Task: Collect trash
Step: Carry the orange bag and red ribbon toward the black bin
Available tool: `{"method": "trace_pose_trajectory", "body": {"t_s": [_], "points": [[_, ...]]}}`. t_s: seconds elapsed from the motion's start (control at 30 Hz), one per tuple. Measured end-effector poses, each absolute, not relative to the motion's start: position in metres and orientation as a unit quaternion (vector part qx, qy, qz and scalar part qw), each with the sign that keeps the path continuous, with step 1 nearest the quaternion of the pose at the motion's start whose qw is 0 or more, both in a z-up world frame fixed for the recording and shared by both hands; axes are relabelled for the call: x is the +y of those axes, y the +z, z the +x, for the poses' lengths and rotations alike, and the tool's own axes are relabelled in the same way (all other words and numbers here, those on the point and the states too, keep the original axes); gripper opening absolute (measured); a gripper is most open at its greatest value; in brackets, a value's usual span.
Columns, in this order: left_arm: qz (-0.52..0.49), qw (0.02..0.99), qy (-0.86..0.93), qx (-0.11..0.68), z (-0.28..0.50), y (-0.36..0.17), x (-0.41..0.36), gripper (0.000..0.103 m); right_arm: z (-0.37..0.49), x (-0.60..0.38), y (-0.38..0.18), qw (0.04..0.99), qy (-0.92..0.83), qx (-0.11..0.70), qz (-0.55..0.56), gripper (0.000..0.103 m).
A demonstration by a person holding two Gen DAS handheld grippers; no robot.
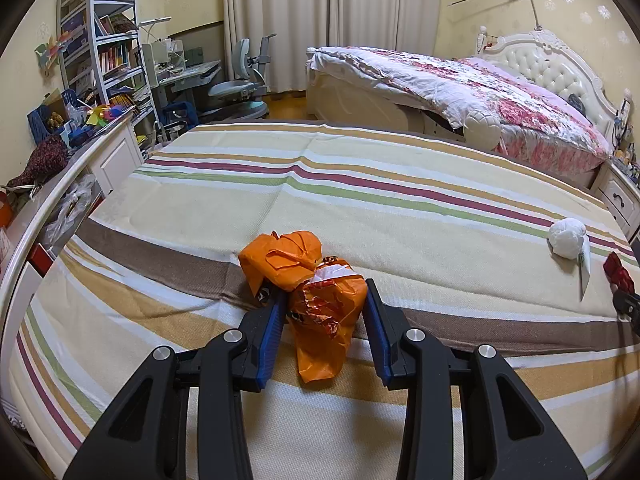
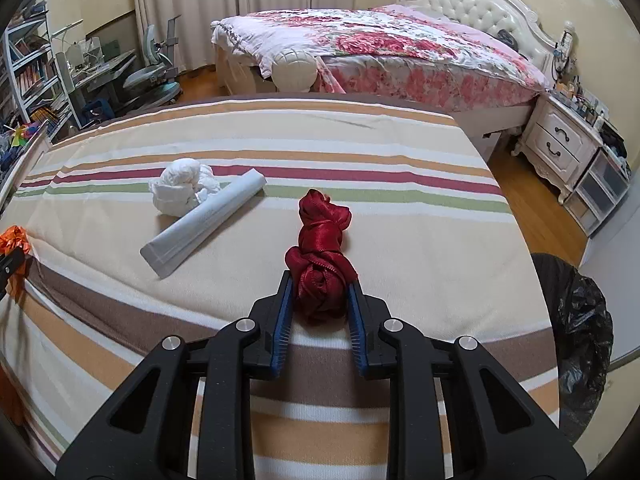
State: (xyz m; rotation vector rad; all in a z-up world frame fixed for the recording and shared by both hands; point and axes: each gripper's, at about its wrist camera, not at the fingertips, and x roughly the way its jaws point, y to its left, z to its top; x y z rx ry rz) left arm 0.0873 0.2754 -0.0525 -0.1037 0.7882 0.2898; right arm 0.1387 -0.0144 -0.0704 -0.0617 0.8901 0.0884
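A crumpled orange plastic bag point(image 1: 316, 292) lies on the striped bed cover point(image 1: 360, 184), and my left gripper point(image 1: 326, 294) is shut on its near part. My right gripper point(image 2: 320, 284) is shut on the near end of a knotted red mesh bundle point(image 2: 322, 240) that lies on the cover. A crumpled white bag point(image 2: 182, 190) and a flat grey-white packet point(image 2: 204, 222) lie together left of the red bundle. The white bag point(image 1: 566, 238) and the red bundle point(image 1: 618, 272) also show at the right in the left wrist view.
A bin lined with a black bag point(image 2: 576, 336) stands on the floor right of the striped bed. A second bed with a floral quilt point(image 2: 380, 48) stands behind, with a white nightstand point(image 2: 560, 144). Shelves and a desk point(image 1: 104, 60) fill the left side.
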Motion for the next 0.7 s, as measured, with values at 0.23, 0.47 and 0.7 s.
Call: {"method": "trace_pose_trajectory", "body": {"t_s": [0.23, 0.47, 0.7], "points": [[-0.050, 0.912, 0.140, 0.383, 0.088, -0.053, 0.275, 0.039, 0.148, -0.016, -0.070, 0.905, 0.034, 0.423, -0.023, 0.046], [-0.050, 0.912, 0.140, 0.383, 0.088, -0.053, 0.275, 0.039, 0.158, -0.018, -0.071, 0.905, 0.026, 0.425, -0.016, 0.034], [-0.048, 0.911, 0.140, 0.384, 0.089, -0.055, 0.274, 0.039, 0.144, -0.019, -0.072, 0.905, 0.033, 0.425, -0.020, 0.023]]}}
